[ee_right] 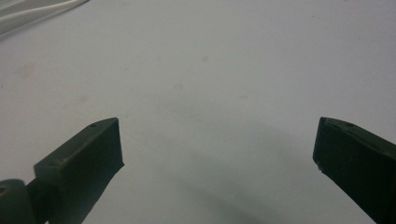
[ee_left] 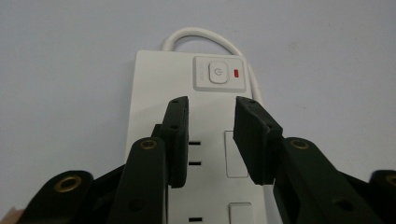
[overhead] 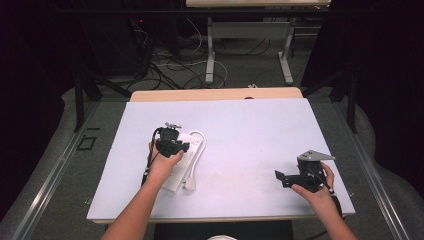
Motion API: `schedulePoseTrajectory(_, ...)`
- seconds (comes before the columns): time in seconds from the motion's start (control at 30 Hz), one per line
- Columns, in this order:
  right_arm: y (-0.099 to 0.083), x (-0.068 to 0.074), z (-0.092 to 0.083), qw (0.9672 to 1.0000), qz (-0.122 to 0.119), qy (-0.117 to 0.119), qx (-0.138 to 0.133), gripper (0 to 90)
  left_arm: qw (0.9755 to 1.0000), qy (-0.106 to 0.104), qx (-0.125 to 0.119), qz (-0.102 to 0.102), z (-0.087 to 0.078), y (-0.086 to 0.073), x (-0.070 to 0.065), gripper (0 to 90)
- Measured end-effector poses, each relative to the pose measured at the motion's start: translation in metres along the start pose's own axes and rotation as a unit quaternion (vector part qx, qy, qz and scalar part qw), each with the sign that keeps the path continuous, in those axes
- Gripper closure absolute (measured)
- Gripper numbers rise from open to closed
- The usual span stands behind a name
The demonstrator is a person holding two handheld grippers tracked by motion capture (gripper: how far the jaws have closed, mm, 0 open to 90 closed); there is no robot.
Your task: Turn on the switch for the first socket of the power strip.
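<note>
A white power strip (ee_left: pixel 159 79) lies flat on the white mat, its power button (ee_left: pixel 218 73) and small red light (ee_left: pixel 236 73) at the far end. Its white cable (ee_left: pixel 201 35) loops out past that end. My left gripper (ee_left: pixel 211 112) hovers over the strip's sockets, its jaws narrowed with a clear gap and nothing between them. In the high view the left gripper (overhead: pixel 175 142) covers the strip (overhead: pixel 175 181) left of centre. My right gripper (overhead: pixel 281 176) rests at the right front of the mat, pointing left. Its jaws (ee_right: pixel 217 140) stand wide open over bare mat.
The strip's cable (overhead: pixel 200 145) curves back beside it and ends in a plug (overhead: pixel 190 184) near the front. The white mat (overhead: pixel 250 130) covers the table. Behind the table, cables lie on the floor around desk legs (overhead: pixel 210 60).
</note>
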State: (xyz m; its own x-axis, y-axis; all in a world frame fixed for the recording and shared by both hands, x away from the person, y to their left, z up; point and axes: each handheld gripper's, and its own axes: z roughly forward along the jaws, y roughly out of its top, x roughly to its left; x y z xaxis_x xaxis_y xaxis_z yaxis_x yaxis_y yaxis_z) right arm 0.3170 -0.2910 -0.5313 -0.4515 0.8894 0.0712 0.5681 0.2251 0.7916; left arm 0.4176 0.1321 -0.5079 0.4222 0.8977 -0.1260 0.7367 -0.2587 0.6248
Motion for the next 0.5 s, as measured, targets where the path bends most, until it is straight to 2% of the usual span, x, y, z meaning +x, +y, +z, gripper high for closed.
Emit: schedulePoseTrajectory(0.5,0.0,0.0,0.001,1.0,0.001,0.002,0.003,0.9,0.9997,-0.004,0.023,0.012,0.011,0.001,-0.009,78.5)
